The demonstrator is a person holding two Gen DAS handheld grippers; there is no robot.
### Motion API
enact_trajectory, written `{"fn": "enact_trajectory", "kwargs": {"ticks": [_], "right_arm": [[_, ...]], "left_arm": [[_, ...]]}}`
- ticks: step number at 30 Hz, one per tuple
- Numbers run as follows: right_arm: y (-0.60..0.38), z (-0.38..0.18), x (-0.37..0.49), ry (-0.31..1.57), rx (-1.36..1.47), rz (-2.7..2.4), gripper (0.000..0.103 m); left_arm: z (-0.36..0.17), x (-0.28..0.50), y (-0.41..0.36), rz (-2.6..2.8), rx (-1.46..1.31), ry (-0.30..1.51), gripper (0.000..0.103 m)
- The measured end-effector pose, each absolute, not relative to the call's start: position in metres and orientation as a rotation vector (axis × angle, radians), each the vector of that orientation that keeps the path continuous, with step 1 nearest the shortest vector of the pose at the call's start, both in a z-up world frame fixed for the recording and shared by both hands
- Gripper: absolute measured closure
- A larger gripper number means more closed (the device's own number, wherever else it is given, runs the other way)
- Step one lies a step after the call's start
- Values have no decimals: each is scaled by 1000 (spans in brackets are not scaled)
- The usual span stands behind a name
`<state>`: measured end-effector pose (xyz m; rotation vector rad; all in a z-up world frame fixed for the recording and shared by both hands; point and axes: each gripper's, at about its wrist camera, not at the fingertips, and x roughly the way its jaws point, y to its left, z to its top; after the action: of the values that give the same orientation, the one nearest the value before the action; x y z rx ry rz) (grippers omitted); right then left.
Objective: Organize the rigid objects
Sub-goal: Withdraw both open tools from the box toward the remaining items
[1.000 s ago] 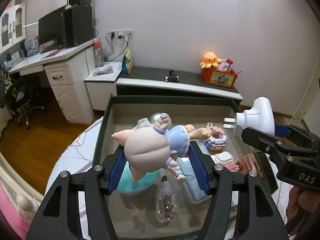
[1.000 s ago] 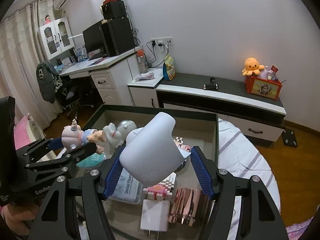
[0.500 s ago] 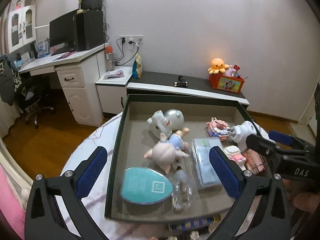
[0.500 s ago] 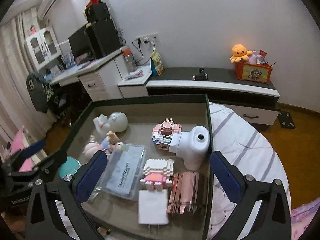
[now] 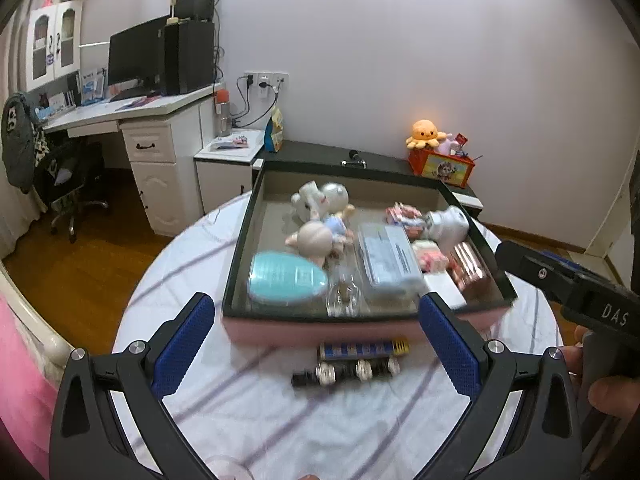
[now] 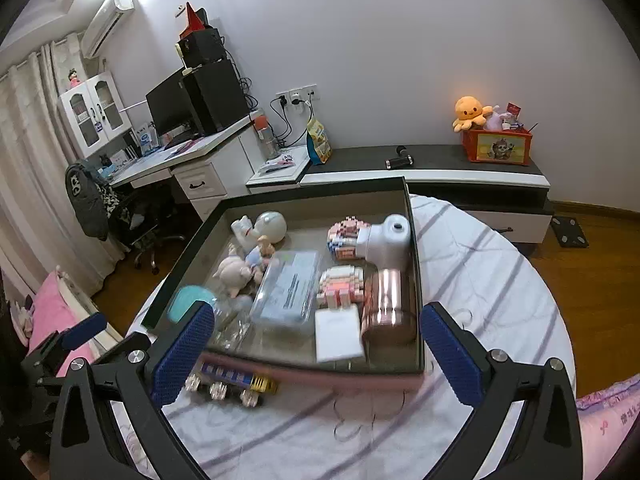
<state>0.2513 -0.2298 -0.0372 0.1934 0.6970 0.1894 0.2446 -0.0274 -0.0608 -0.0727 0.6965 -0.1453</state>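
Note:
A dark-rimmed pink box point(image 5: 236, 264) point(image 6: 416, 272) on the round table holds several items: a doll figure point(image 5: 316, 236) point(image 6: 236, 268), a white plug adapter point(image 5: 448, 224) point(image 6: 388, 240), a teal oval case point(image 5: 284, 276), a clear plastic case point(image 6: 288, 292), block toys, a copper-coloured item point(image 6: 386, 304). A toy train point(image 5: 352, 362) point(image 6: 228, 382) lies on the cloth in front of the box. My left gripper point(image 5: 316, 344) is open and empty, pulled back from the box. My right gripper point(image 6: 316, 352) is open and empty too; its body shows in the left wrist view point(image 5: 568, 292).
The table has a white striped cloth point(image 5: 280, 412). Behind stand a white desk with a monitor point(image 5: 136, 60), a low dark cabinet point(image 6: 440, 164) with an orange plush octopus point(image 6: 470, 112), and an office chair point(image 5: 68, 184). Pink bedding point(image 6: 48, 316) lies at left.
The left gripper let go of the doll and the right let go of the white adapter; both now lie in the box. Both grippers opened and drew back toward me.

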Motion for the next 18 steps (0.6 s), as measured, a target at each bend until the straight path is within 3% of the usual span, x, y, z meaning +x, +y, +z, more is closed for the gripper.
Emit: {"fn": "enact_trajectory", "kwargs": {"ticks": [18], "right_arm": [[-224, -62, 167, 724, 176, 176, 0]], "left_arm": [[-93, 181, -20, -129, -107, 768, 0]]}}
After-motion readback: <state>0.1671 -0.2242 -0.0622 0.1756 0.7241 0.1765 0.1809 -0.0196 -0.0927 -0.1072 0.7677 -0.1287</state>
